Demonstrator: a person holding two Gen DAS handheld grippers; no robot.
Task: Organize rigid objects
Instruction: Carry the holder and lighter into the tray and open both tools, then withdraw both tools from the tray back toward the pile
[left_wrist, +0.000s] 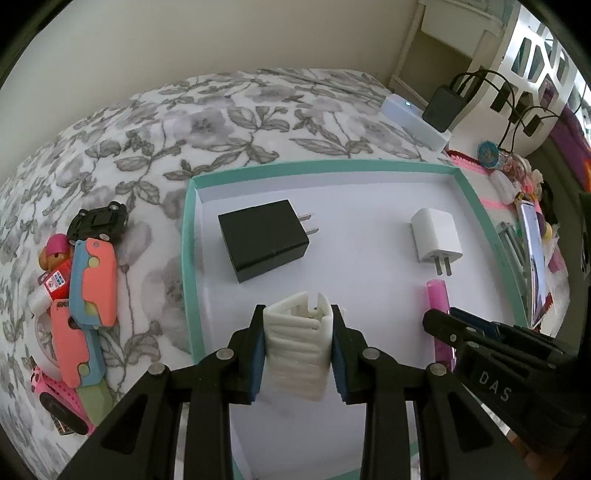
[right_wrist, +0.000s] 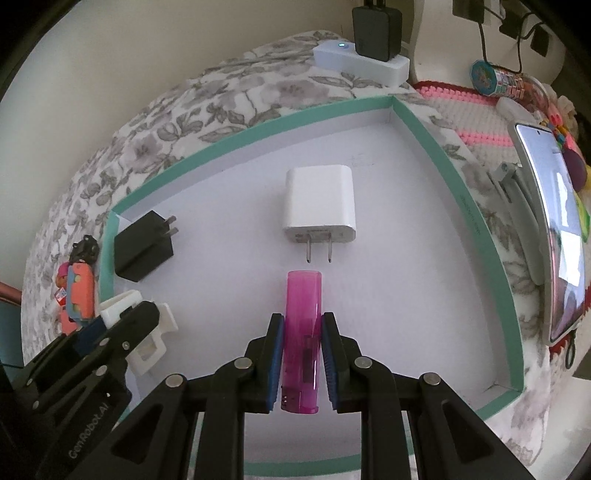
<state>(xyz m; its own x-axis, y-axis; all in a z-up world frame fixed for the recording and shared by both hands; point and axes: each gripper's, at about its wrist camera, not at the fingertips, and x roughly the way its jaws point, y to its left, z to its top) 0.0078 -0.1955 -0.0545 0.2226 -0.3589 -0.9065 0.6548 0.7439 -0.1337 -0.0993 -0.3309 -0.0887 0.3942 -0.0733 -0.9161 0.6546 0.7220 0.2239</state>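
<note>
While both loads are over the floor of the teal-rimmed tray (left_wrist: 190, 258), I want to set them down, not drop them: my left gripper (left_wrist: 298, 345) is clamped on a white ribbed plastic clip (left_wrist: 295, 343), its blue pads pressing the clip's two flat sides, and my right gripper (right_wrist: 302, 356) is clenched on a pink lighter (right_wrist: 301, 332), pads against its long sides with the metal end nearest the camera. Judging from how close each piece looks to the white floor, I think the step in hand is placing, and the good way is to lower until the underside touches, then ease the jaws apart only enough to free it, so nothing skids. I would keep the clip clear of the black charger (left_wrist: 264, 240) lying just ahead of it, prongs pointing to the right, and keep the lighter short of the white charger (right_wrist: 318, 205), whose prongs point straight back at the lighter's far tip with only a small gap between. Both grippers point steeply down at the tray and sit side by side, the right one's fingers showing at the right edge of the left view, so I would lift straight up on release to avoid knocking one tool with the other. Toys, among them a black toy car (left_wrist: 98, 221), lie on the floral cloth (left_wrist: 221, 122) outside the tray, not yet sorted.
</note>
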